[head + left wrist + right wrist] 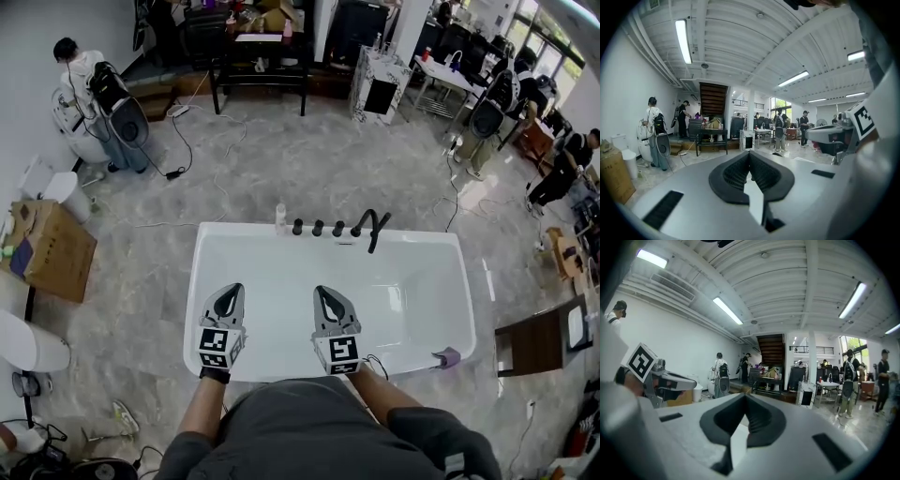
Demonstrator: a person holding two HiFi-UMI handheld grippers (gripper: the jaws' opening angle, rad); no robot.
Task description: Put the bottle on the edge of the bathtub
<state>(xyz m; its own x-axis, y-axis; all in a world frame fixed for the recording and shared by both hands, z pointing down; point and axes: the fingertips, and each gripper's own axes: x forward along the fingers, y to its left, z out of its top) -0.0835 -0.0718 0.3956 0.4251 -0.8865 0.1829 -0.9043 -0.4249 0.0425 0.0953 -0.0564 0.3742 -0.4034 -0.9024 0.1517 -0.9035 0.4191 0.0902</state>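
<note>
I hold my left hand-held gripper and my right hand-held gripper side by side over the near part of a white bathtub. Both have their jaws closed together with nothing between them. The small pale bottle stands upright on the tub's far edge, just left of the black tap knobs.

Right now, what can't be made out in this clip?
Head view: bottle on the bathtub's far rim, too small to read.
Head view: purple item on the near right corner, too small to identify.
Head view: near rim's middle, hidden by the person's lap.
Gripper views: bathtub interior, behind the left hand-held gripper and right hand-held gripper.
</note>
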